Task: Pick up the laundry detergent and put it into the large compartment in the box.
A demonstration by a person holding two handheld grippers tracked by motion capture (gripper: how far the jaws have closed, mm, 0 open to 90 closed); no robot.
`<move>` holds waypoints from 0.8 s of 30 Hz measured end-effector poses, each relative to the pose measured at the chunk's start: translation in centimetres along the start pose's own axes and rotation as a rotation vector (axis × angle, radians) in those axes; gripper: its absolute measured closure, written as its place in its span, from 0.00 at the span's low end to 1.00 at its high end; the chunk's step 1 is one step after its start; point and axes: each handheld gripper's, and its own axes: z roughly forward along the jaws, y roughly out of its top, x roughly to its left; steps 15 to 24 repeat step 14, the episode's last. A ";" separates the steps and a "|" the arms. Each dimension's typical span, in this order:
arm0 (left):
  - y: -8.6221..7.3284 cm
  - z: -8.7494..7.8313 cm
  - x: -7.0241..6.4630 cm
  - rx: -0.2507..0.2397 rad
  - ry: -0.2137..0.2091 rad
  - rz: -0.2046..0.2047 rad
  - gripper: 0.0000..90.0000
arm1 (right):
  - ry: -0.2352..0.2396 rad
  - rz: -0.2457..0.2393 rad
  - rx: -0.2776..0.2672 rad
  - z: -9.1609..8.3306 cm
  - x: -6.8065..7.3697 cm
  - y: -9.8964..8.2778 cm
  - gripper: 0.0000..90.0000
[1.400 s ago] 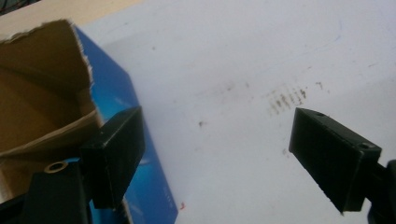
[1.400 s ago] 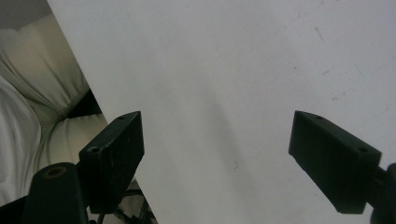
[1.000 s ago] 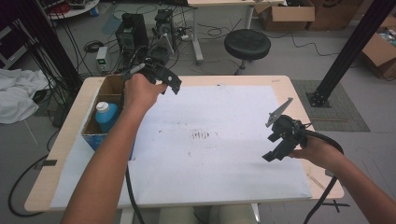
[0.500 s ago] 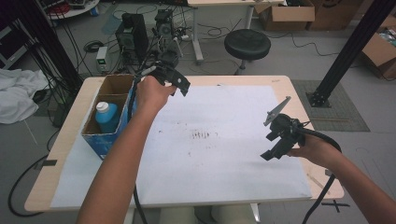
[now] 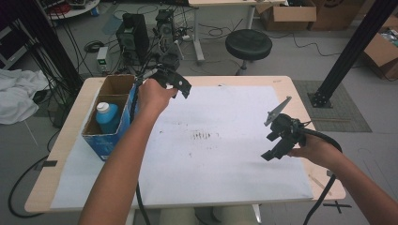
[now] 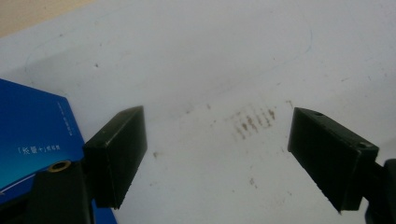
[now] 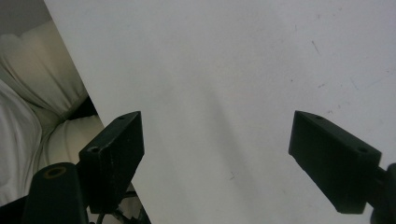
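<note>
Left gripper (image 5: pixel 180 89) jaws wide, empty, held above the smudged white paper sheet (image 5: pixel 225 154), just beside the blue cardboard box (image 5: pixel 105 138) holding a glossy blue bottle (image 5: pixel 107 116). Right gripper (image 5: pixel 274 140) wide, empty.

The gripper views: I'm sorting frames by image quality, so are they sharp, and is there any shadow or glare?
Left gripper view: the black jaws look soft while the brown smudges on the white paper sheet read fairly clearly, with no glare. Right gripper view: dim and low in contrast, a faint grey shadow band crosses the paper, and the jaws are slightly blurred.
</note>
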 end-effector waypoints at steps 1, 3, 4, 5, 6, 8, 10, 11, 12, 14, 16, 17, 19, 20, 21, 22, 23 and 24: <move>0.0 0.0 0.0 0.001 0.001 0.001 0.23 | 0.000 -0.004 0.000 0.0 0.0 0.0 0.20; -0.1 0.0 0.0 -0.002 0.001 -0.004 0.23 | -0.001 -0.006 0.000 0.1 0.0 0.0 0.20; -0.1 0.0 0.0 -0.002 -0.001 -0.005 0.23 | -0.001 -0.011 -0.003 0.1 0.0 0.0 0.20; -0.1 0.0 0.0 -0.002 -0.001 -0.005 0.23 | -0.001 -0.011 -0.003 0.1 0.0 0.0 0.20; -0.1 0.0 0.1 -0.002 0.001 -0.004 0.23 | 0.000 -0.004 -0.002 0.1 0.0 0.0 0.20; -0.2 0.0 0.1 -0.002 -0.002 -0.004 0.23 | 0.001 0.004 0.003 0.1 0.1 0.0 0.20; -0.3 0.0 0.1 -0.003 -0.002 -0.006 0.23 | 0.000 -0.003 0.000 0.1 0.1 -0.1 0.20; -0.3 0.0 0.1 -0.003 -0.003 -0.006 0.23 | 0.000 -0.003 0.000 0.1 0.1 -0.1 0.20; -0.3 -0.1 0.2 -0.009 -0.008 -0.008 0.23 | 0.000 -0.005 -0.001 0.1 0.1 -0.1 0.20; -0.3 -0.1 0.2 -0.010 -0.006 -0.009 0.23 | -0.002 -0.004 -0.003 0.1 0.1 -0.1 0.20; -0.3 -0.1 0.2 -0.010 -0.006 -0.009 0.23 | -0.002 -0.004 -0.003 0.1 0.1 -0.1 0.20; -0.3 -0.1 0.2 -0.010 -0.006 -0.009 0.23 | -0.002 -0.004 -0.003 0.1 0.1 -0.1 0.20; -0.3 -0.1 0.2 -0.010 -0.006 -0.009 0.23 | -0.002 -0.004 -0.003 0.1 0.1 -0.1 0.20; -0.3 -0.1 0.2 -0.010 -0.006 -0.009 0.23 | -0.002 -0.004 -0.003 0.1 0.1 -0.1 0.20; -0.3 -0.1 0.2 -0.010 -0.006 -0.009 0.23 | -0.002 -0.004 -0.003 0.1 0.1 -0.1 0.20; -0.3 -0.1 0.2 -0.010 -0.006 -0.009 0.23 | -0.002 -0.004 -0.003 0.1 0.1 -0.1 0.20; -0.3 -0.1 0.2 -0.010 -0.006 -0.009 0.23 | -0.002 -0.004 -0.003 0.1 0.1 -0.1 0.20; -0.3 -0.1 0.2 -0.010 -0.006 -0.009 0.23 | -0.002 -0.004 -0.003 0.1 0.1 -0.1 0.20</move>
